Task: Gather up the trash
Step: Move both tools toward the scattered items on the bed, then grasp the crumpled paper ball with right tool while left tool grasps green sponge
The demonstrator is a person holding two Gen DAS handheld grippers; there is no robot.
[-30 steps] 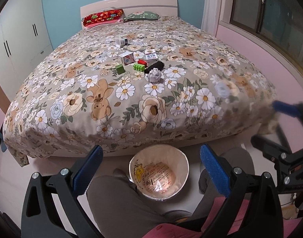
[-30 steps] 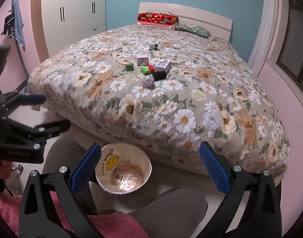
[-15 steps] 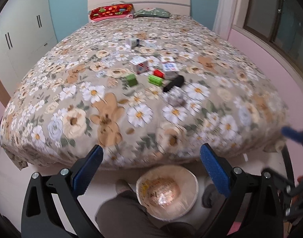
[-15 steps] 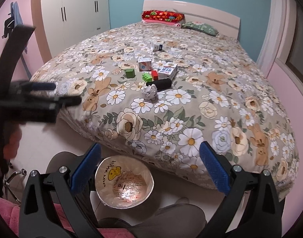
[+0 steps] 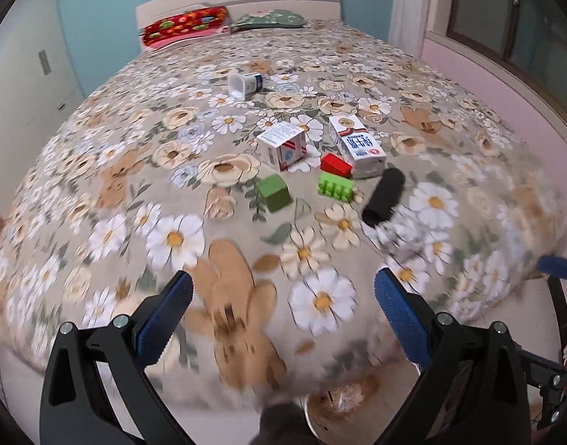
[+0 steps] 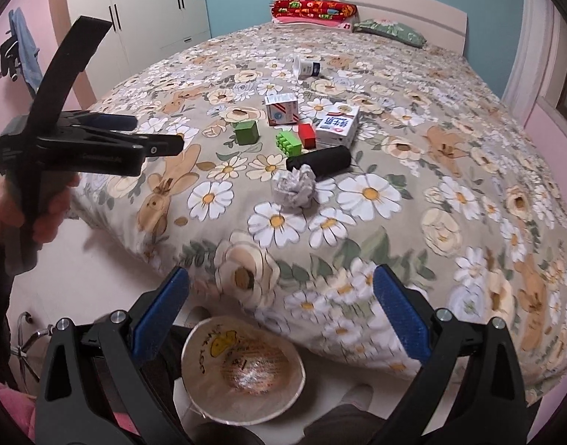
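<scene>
Both grippers hang empty, jaws spread — left gripper [image 5: 283,300] over the bedspread [image 5: 109,170], right gripper [image 6: 281,293] short of the paper ball [image 6: 293,187].

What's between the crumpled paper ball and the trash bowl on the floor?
Right wrist view: only bare flowery bedspread lies between the paper ball and the bowl, nothing else.

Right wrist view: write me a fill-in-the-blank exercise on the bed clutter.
1. The crumpled paper ball lies just in front of the ____ cylinder.
2. The red block sits beside the ____ studded brick.
3. The yogurt cup lies on its ____.
4. Both claws, left and right, hold ____.

Missing: black; green; side; nothing
</scene>
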